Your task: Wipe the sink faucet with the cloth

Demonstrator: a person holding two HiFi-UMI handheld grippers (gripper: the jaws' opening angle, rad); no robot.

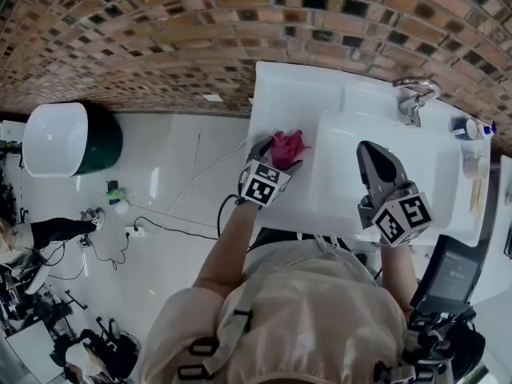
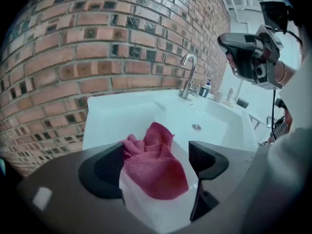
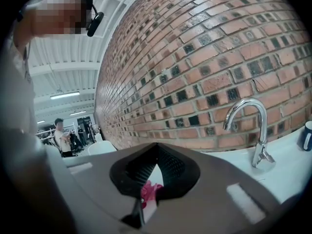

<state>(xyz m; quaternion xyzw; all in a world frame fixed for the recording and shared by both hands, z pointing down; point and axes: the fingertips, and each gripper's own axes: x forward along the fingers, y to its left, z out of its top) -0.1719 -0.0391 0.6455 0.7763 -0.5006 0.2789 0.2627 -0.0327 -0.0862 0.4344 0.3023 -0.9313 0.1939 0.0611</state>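
Wide-spread jaws of the left gripper (image 2: 155, 150) sat closest to me, gaping about as far as they go. They gripped nothing, though the crumpled pink cloth (image 2: 153, 172) lay between them on the white counter (image 2: 112, 116). Its near folds brushed the left-hand jaw and stood apart from the other. I judged it light, soft and floppy, likely to slump and trail. Pinching the raised bunch in its middle looked safer than catching a loose edge. Ahead and to the right of the jaws lay the sink (image 2: 214, 126), with the chrome faucet (image 2: 189, 77) at its far rim, well away from the cloth. The right gripper (image 3: 156, 147) hung with its jaw tips together, empty. I could not see the cloth's underside, and the small bottles past the faucet were too tiny to name.
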